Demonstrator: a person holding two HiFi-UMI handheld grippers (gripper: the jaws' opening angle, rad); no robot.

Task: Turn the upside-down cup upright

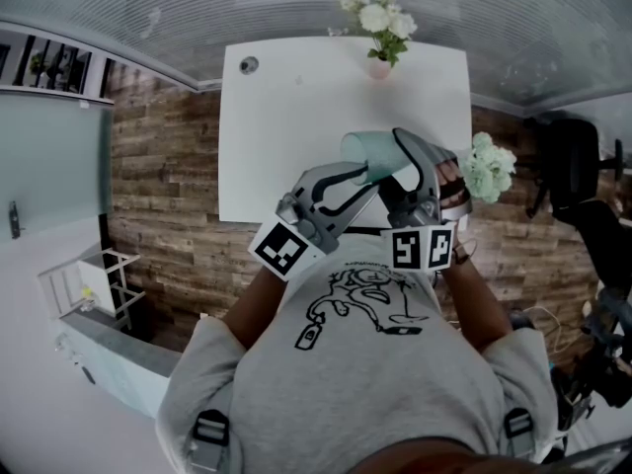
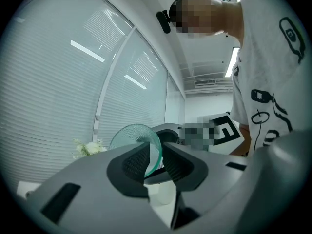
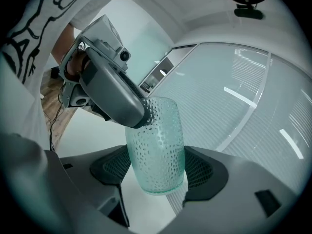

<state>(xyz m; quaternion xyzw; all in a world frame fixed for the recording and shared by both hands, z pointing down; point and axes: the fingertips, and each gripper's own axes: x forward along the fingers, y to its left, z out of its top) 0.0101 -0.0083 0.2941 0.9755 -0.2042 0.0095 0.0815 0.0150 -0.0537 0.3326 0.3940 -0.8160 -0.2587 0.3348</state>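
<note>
Head view: the cup (image 1: pixel 367 152) lies on its side in the air over the white surface (image 1: pixel 286 136), nearer the person than the vase (image 1: pixel 380 68) of white flowers, long axis about level, mouth leftward. Left gripper view: the left claw (image 2: pixel 155 161) stands slightly apart, the cup's rim between its jaws. Right gripper view: the right claw (image 3: pixel 158 172) clamps the cup's body.

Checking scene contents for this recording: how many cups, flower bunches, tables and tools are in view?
Cup: 1
Flower bunches: 2
Table: 1
Tools, left tool and right tool: 2
Total: 6
</note>
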